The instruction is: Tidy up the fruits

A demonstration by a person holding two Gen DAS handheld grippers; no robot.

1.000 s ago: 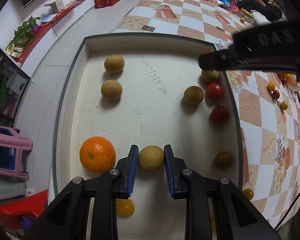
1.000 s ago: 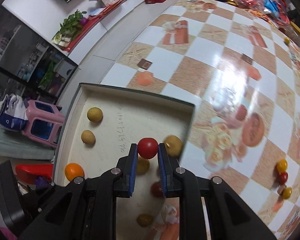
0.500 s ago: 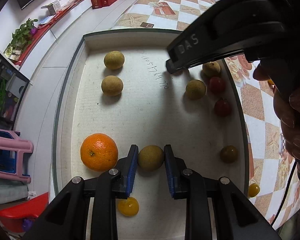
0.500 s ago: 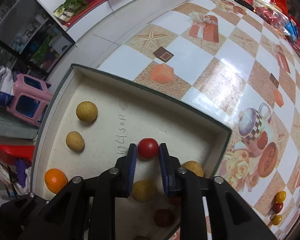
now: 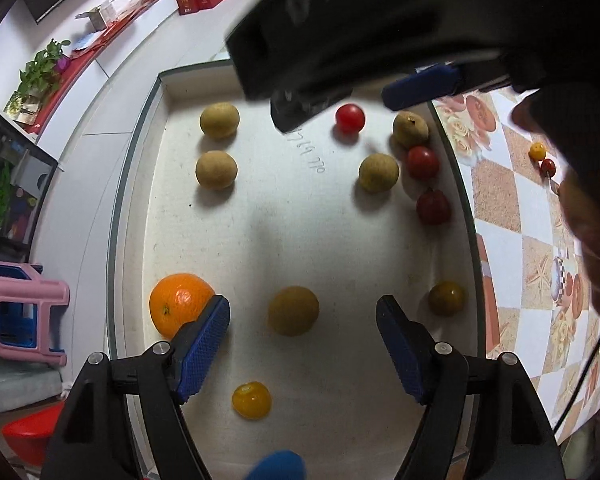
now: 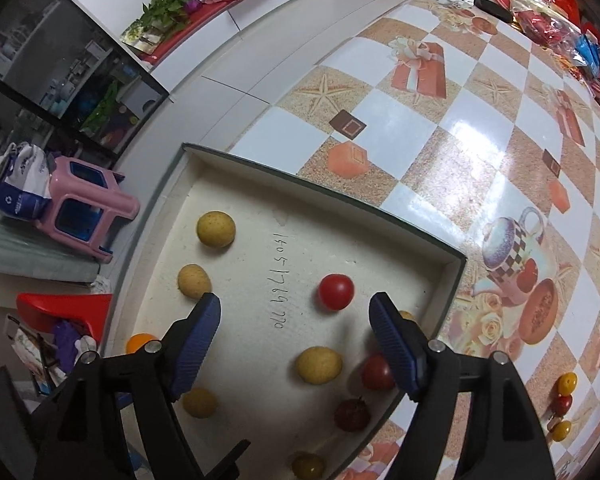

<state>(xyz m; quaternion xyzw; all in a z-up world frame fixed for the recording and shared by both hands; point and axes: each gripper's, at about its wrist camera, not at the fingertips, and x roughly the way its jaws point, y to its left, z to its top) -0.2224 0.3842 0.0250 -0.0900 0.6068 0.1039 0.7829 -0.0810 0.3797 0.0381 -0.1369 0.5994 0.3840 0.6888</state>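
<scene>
Left wrist view shows my left tongs spread wide, gripping nothing, the tan fruit lying free between them on the tray floor beside the orange. My right tongs gape wide too, with the red tomato resting just ahead, apart from the other tomatoes by the right wall, perhaps starting its own group.

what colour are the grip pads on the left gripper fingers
Blue, with a fine ribbed texture, on black arms. The pads of the left gripper show best in the left wrist view.
</scene>
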